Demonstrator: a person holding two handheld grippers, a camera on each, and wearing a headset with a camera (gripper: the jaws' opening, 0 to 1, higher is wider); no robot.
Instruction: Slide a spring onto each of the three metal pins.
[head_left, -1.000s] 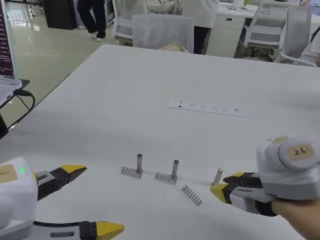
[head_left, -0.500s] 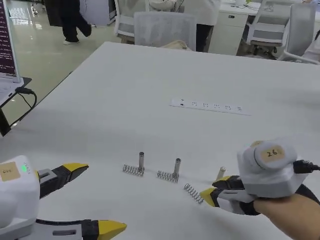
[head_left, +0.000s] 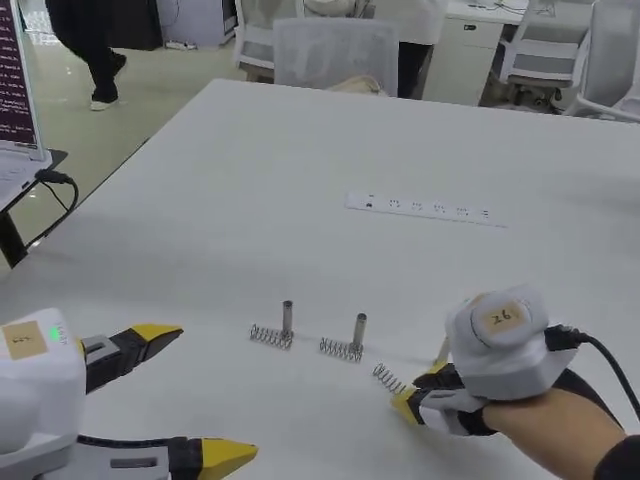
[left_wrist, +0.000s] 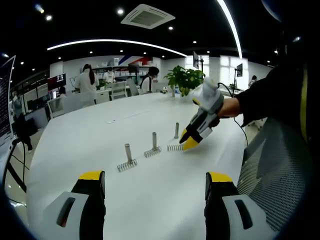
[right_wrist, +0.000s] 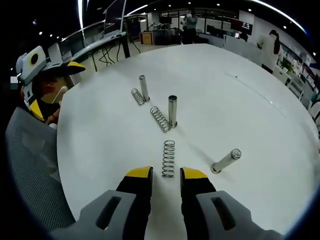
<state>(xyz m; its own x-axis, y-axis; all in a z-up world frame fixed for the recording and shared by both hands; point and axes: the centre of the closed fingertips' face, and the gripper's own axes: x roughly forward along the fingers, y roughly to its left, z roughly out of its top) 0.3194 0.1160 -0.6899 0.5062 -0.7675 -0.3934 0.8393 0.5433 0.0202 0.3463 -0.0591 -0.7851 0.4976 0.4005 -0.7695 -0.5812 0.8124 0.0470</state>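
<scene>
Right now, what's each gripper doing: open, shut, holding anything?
Left gripper: open, empty.
Right gripper: open, jaws flanking one end of the nearest spring, not gripping.

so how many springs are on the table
3, all lying loose: far spring by the far pin, middle spring by the middle pin, near spring just ahead of the right claw.

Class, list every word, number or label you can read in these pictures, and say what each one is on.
"26": handwritten on the round sticker on top of the right gripper, slanted and faint.
Square sticker on the left gripper: writing too blurred to read.
Laptop screen: lines of text, too small to read.
Power strip: no readable marks.
</scene>
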